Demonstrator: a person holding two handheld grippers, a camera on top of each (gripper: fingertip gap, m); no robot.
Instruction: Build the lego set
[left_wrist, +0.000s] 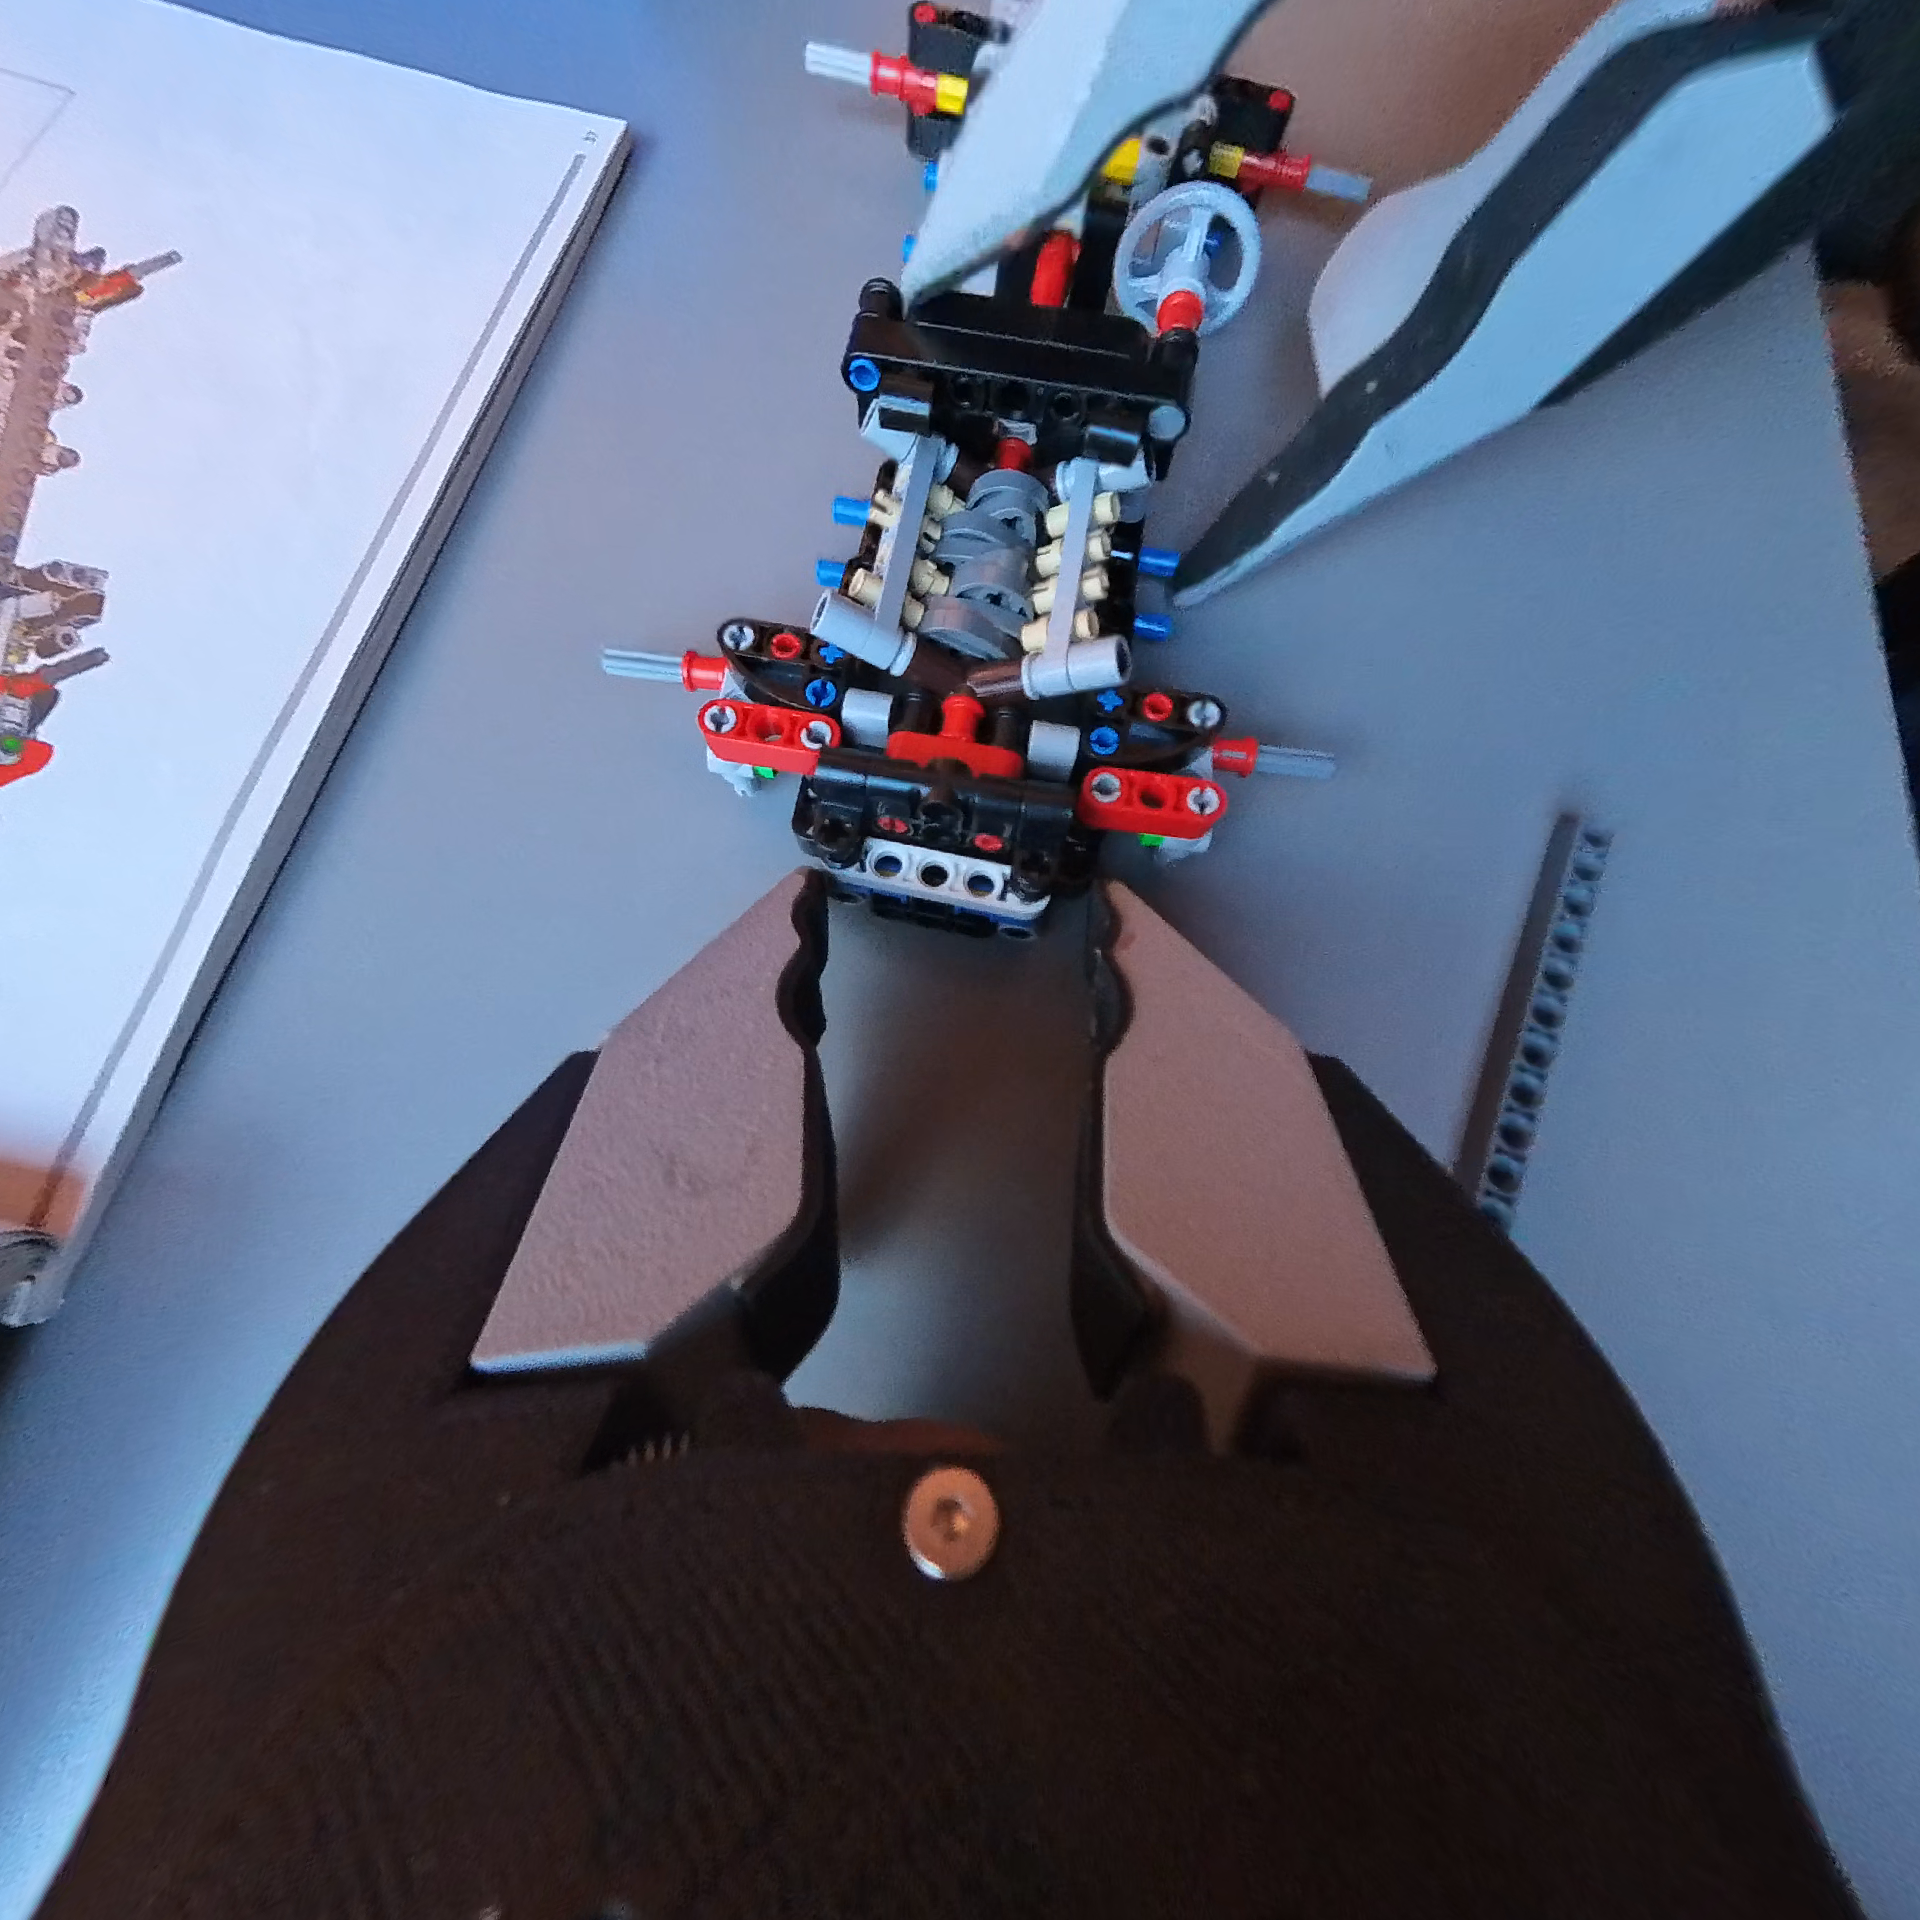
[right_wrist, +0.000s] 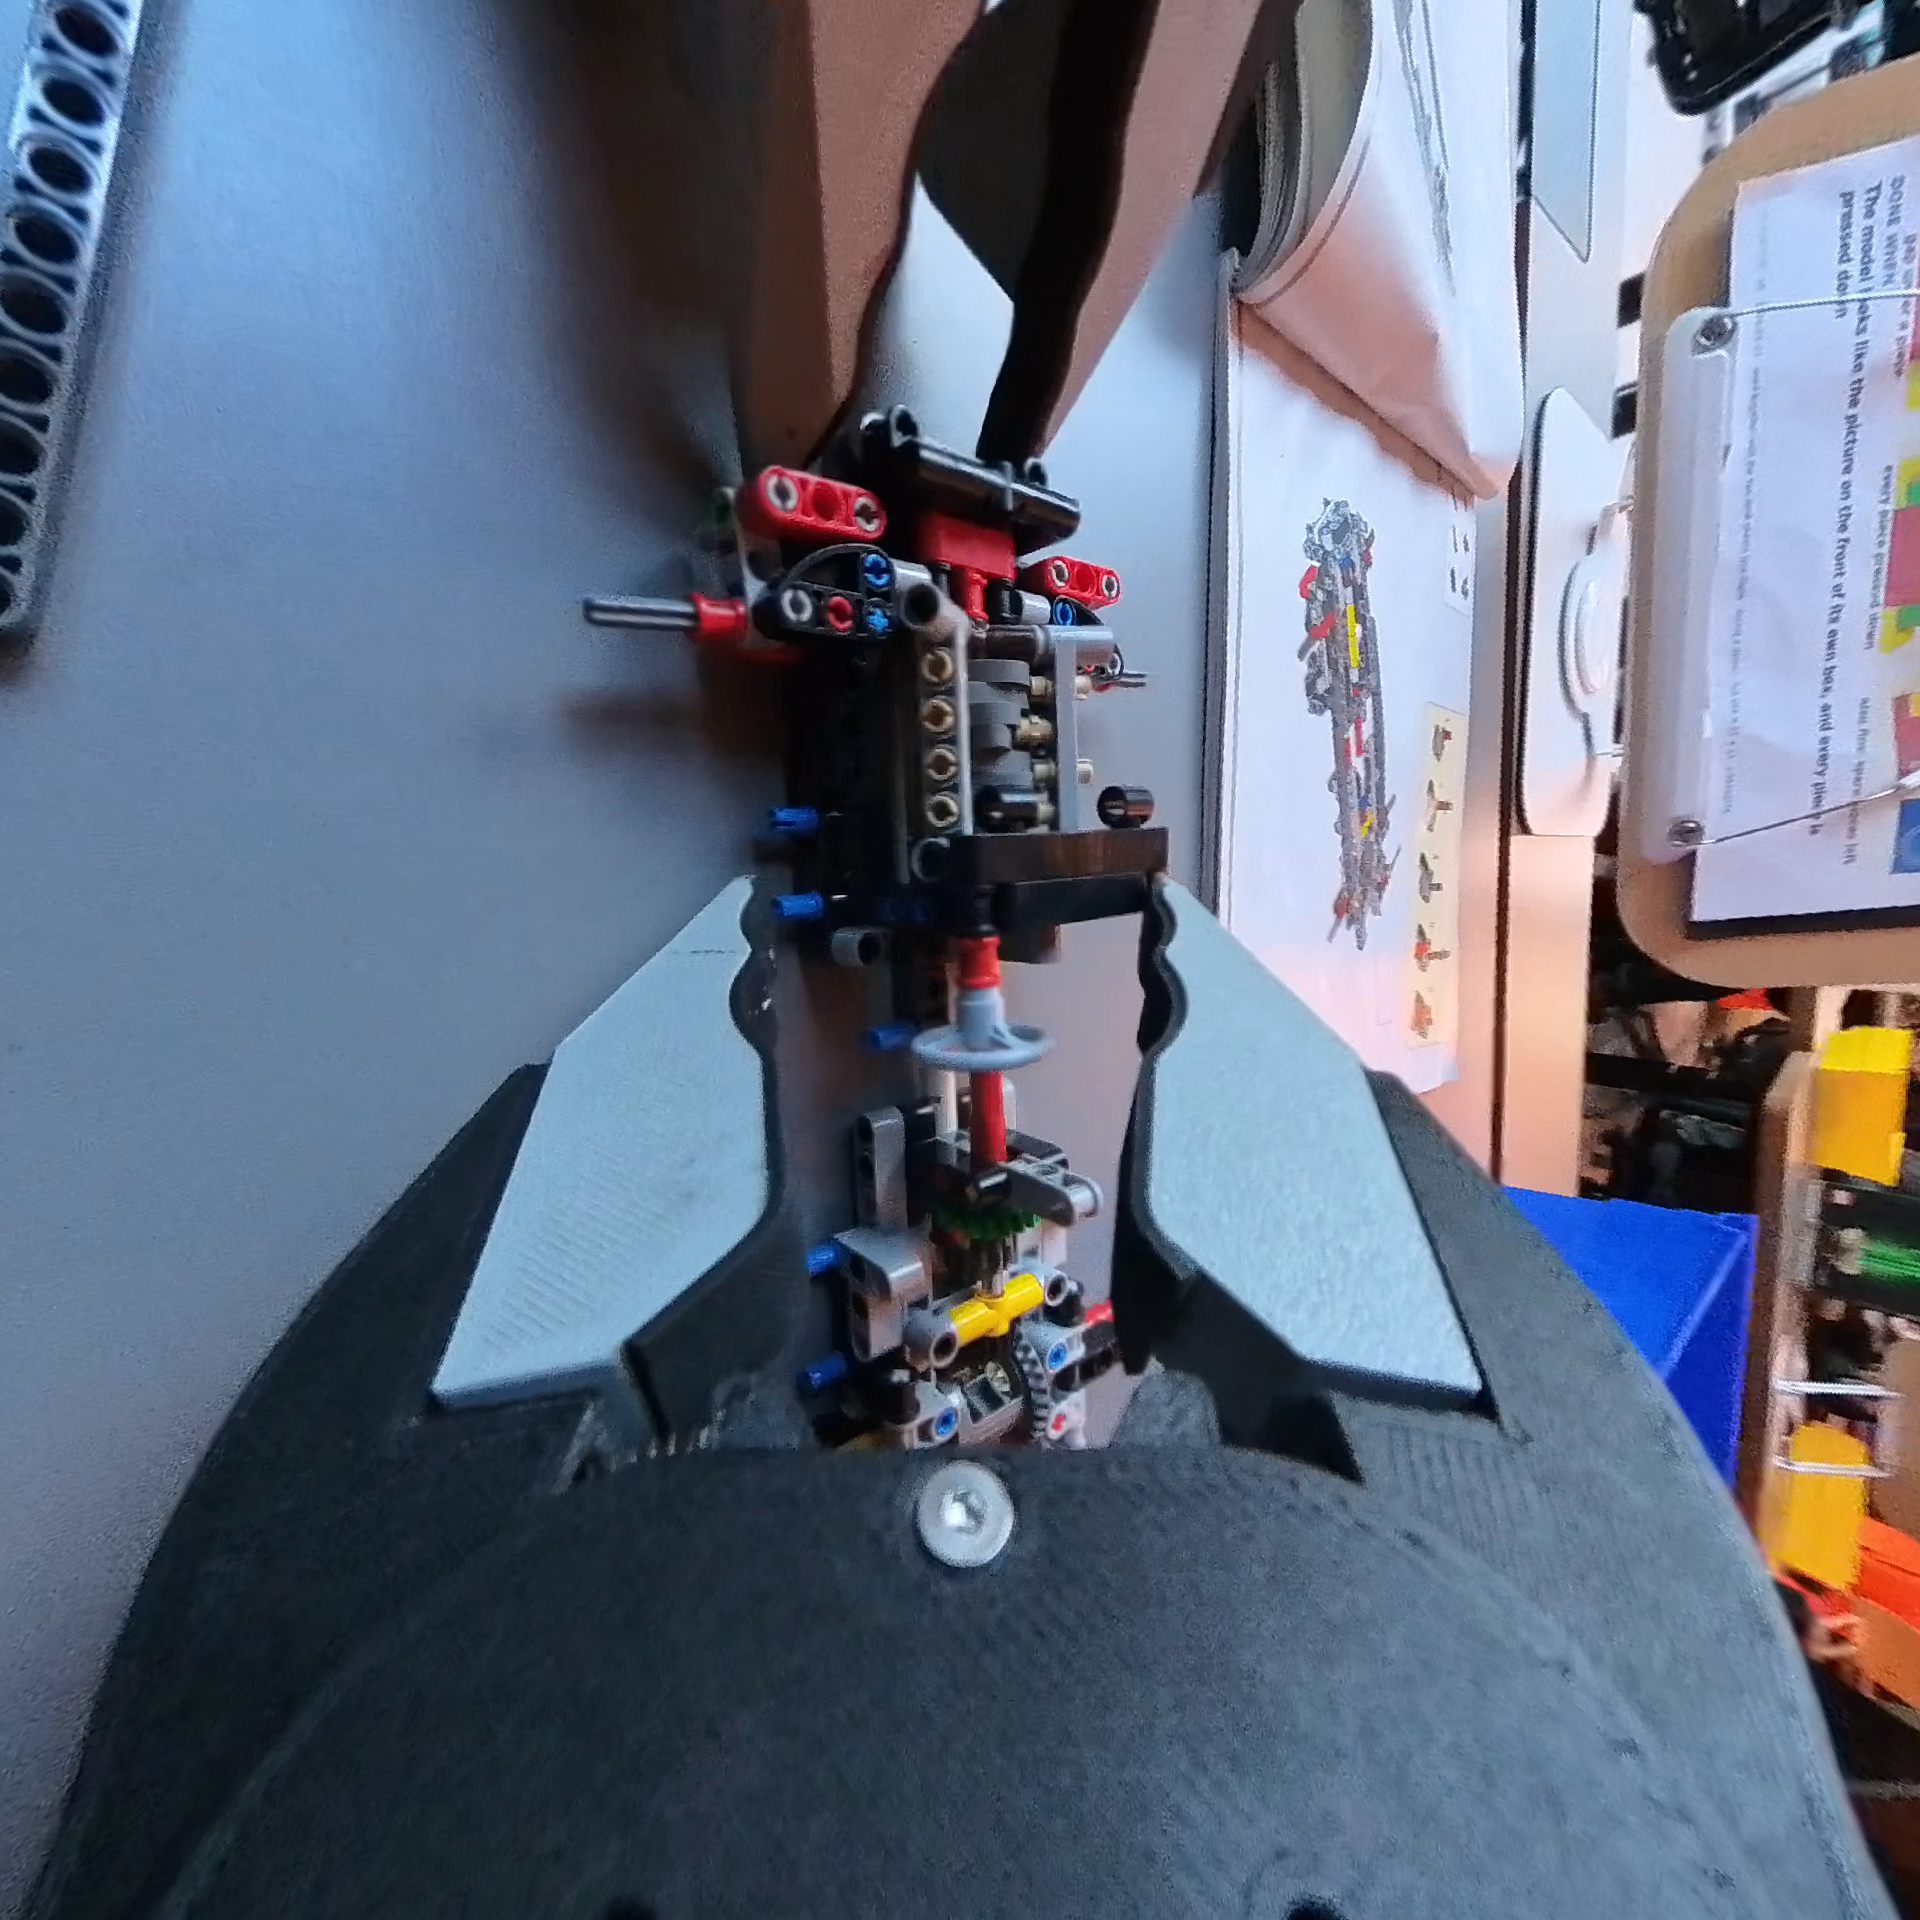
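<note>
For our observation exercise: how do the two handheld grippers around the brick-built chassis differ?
The left gripper has brown fingers; the right gripper has grey ones. The left gripper's fingertips flank only one end of the chassis; the right gripper straddles the steering-wheel end, fingers deep alongside. The right gripper stands open, not clamping the chassis; whether the left gripper presses it is unclear. Both have black bodies and wavy pads.

The right gripper (right_wrist: 951, 914), with grey fingers (right_wrist: 644, 1122) spread wide, straddles a brick-built chassis (right_wrist: 966, 748) lying on the grey table (right_wrist: 312, 727); the pads appear clear of its sides, though blur leaves the right tip's contact uncertain. At the chassis's far end stands the other gripper (right_wrist: 935, 343), brown-fingered. An open booklet (right_wrist: 1351, 727) lies right; a grey holed beam (right_wrist: 52, 260) lies at upper left.
</note>
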